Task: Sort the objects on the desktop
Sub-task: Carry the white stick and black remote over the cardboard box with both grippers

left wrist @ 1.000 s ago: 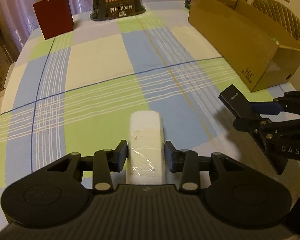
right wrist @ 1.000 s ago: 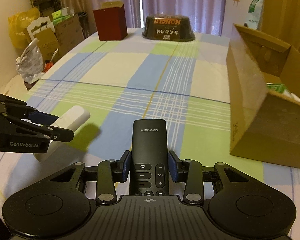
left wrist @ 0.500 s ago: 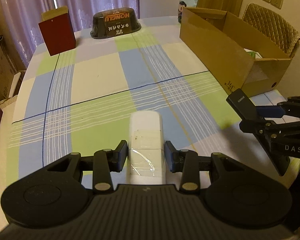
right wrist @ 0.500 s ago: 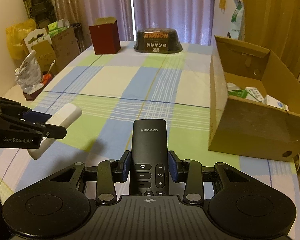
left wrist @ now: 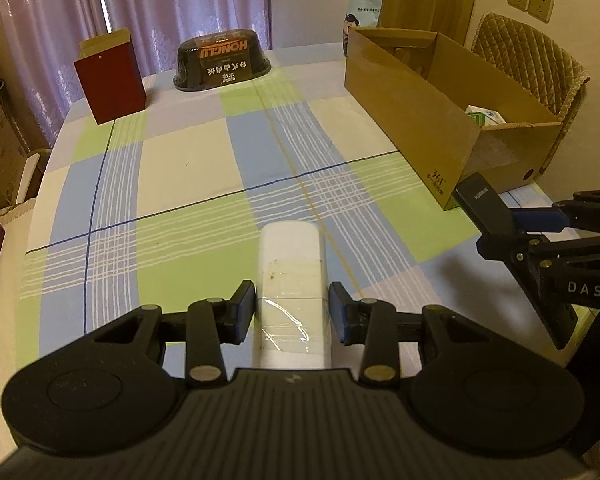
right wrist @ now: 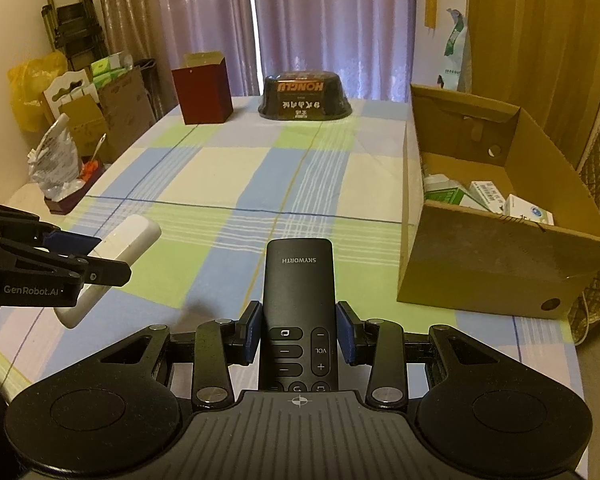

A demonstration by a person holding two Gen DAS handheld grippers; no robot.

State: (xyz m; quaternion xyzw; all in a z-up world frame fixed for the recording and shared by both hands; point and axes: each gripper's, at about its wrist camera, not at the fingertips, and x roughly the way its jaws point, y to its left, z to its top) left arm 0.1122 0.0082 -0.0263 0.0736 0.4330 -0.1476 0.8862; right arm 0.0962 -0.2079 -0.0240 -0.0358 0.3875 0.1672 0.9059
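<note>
Above tablecloth, remote between right gripper

Home dining room, checked tablecloth, curtains

Both claws have risen above the table, revealing more inside the cardboard box

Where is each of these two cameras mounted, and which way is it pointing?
Left wrist: sits on the left gripper, looking along the white remote it grips, across the checked tablecloth.
Right wrist: sits on the right gripper, looking along its black remote.
Shared: each sees the other gripper, the cardboard box, and the dark red box.
</note>
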